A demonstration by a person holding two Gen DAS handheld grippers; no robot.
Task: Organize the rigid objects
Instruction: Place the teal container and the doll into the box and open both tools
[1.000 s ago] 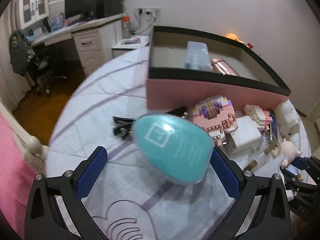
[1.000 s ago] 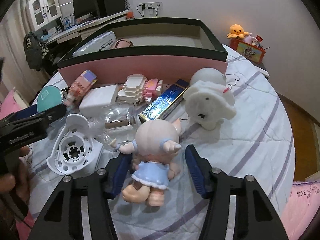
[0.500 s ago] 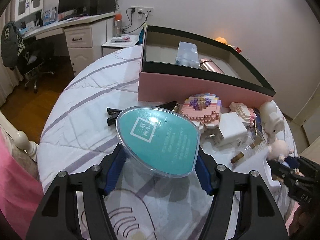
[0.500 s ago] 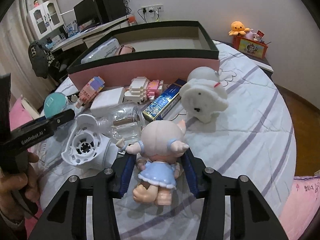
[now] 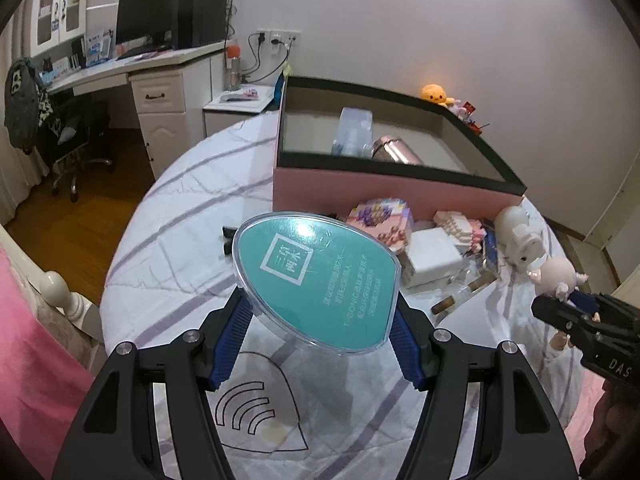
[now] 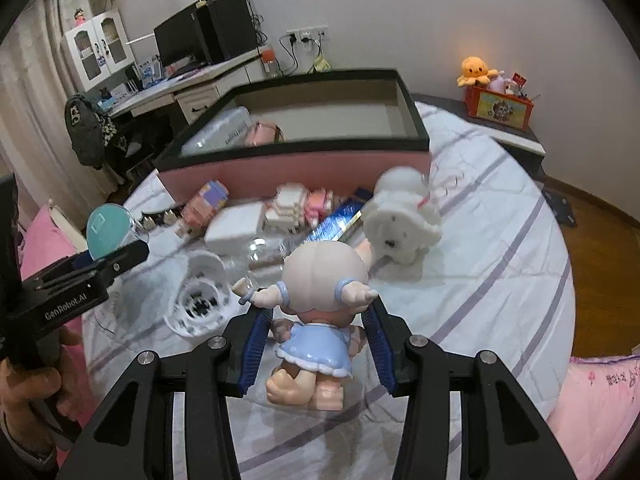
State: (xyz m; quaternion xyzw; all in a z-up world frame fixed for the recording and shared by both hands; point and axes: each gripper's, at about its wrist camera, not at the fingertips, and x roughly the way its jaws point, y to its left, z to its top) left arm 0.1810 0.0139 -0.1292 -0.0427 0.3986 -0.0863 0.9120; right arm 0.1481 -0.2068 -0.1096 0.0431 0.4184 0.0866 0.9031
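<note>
My left gripper (image 5: pixel 318 316) is shut on a teal egg-shaped case with a clear rim (image 5: pixel 316 282), lifted above the bedsheet; the same teal case (image 6: pixel 107 230) shows at the left of the right wrist view. My right gripper (image 6: pixel 318 322) is shut on a doll in a blue dress (image 6: pixel 316 304), held off the sheet with its back to the camera; the doll (image 5: pixel 558 276) shows at the right of the left wrist view. Behind both stands a pink box with a dark rim (image 5: pixel 384 196), holding a clear case (image 5: pixel 354 132) and a pink flask (image 5: pixel 396 152).
In front of the pink box (image 6: pixel 304 168) lie block models (image 6: pixel 296 204), a white square box (image 6: pixel 236 228), a blue packet (image 6: pixel 336 222), a white plush figure (image 6: pixel 400 220), a white round fan part (image 6: pixel 200 296) and clear wrap. A desk (image 5: pixel 152 76) stands back left.
The left gripper's jaws closed on the teal case and raised it off the sheet. The right gripper tightened on the doll and lifted it; both views now sit higher.
</note>
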